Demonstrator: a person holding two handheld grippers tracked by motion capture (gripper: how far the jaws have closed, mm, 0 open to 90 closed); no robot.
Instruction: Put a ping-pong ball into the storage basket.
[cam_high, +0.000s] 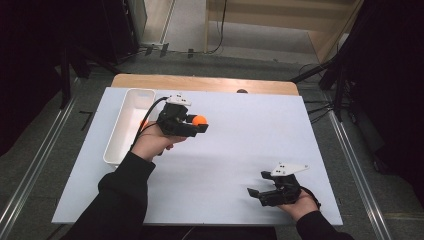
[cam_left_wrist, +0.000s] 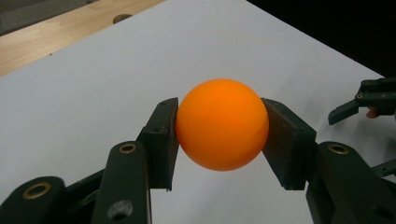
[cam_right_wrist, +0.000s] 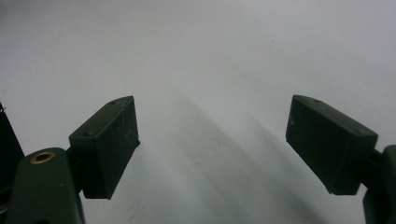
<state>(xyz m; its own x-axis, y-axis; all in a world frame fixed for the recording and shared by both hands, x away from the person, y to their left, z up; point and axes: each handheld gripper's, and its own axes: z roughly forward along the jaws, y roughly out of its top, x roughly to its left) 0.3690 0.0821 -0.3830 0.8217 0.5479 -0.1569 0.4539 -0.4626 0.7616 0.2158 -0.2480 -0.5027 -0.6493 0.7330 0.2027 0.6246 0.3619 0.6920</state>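
Observation:
An orange ball is clamped between the two black pads of my left gripper. From above, that left gripper hangs over the white board just right of a white tray, with the orange ball at its tip. A second orange patch peeks out beside the tray, behind the gripper's cable. My right gripper rests near the board's front right and points left. In its own view the right gripper has its jaws wide apart over bare white board.
The white board lies on a wooden table. The long white tray stands along the board's left side. Metal floor rails run on both sides, and dark stands and cables sit at the back right.

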